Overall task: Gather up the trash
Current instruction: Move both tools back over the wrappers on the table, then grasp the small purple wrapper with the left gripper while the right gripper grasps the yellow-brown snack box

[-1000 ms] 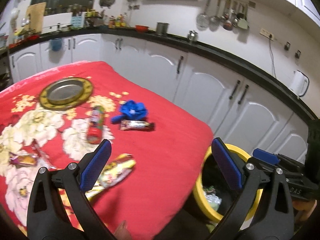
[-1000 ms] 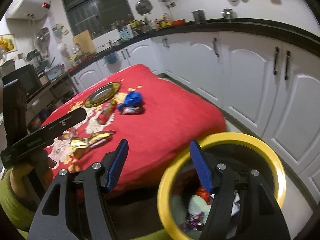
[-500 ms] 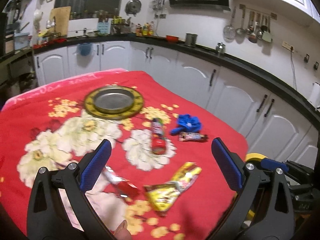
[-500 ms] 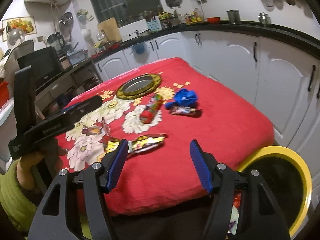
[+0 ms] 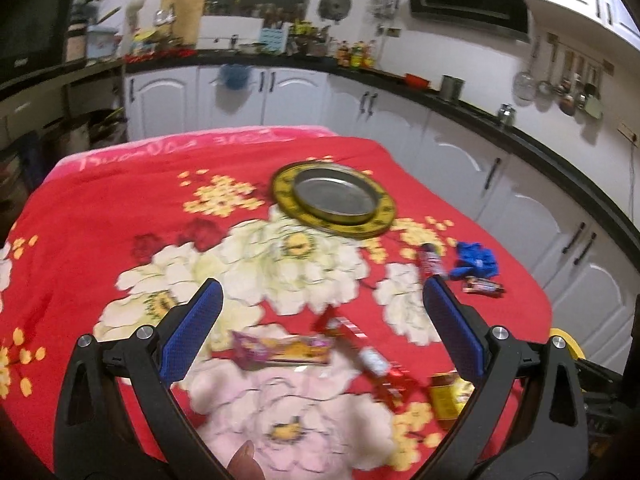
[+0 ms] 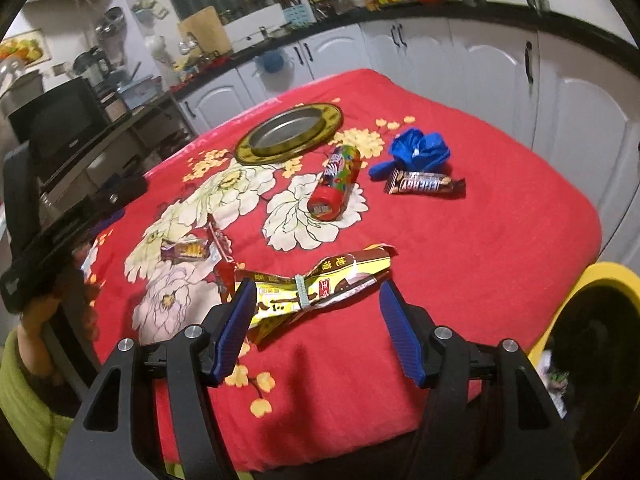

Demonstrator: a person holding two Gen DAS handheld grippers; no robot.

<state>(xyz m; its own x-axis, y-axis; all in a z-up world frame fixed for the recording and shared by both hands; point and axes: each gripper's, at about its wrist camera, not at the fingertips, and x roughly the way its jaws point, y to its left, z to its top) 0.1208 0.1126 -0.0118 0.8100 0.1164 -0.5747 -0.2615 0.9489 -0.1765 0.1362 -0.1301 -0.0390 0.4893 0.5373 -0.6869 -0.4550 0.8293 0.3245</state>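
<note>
Across the lower half of the left wrist view, the left gripper (image 5: pixel 322 320) has its blue-padded jaws standing wide apart with nothing between them, above a red floral blanket (image 5: pixel 100 208) that fills the middle of the frame. A purple-and-orange wrapper (image 5: pixel 280 350) lies between the jaws, low in the frame, with a red wrapper (image 5: pixel 368 356) just to its right and a yellow packet (image 5: pixel 448 398) at the lower right, partly behind the right finger. The whole left side of the blanket lies bare out to its rounded edge. A round metal tray (image 5: pixel 334 204) sits at upper centre; a red tube (image 5: pixel 432 260), a crumpled blue bag (image 5: pixel 476 260) and a dark candy bar (image 5: pixel 482 286) sit near the blanket's right edge, where a sliver of the yellow bin (image 5: pixel 564 346) shows below. From the right wrist view, the right gripper (image 6: pixel 318 320) is likewise spread and holds nothing, its tips either side of the yellow packet (image 6: pixel 320 284) without pressing it. Bare red cloth stretches from there to the blanket's right-hand edge, beyond which the bin's (image 6: pixel 568 292) rim stands at the lower right. At the left edge a hand (image 6: pixel 38 316) in a green sleeve (image 6: pixel 20 400) holds the other gripper.
</note>
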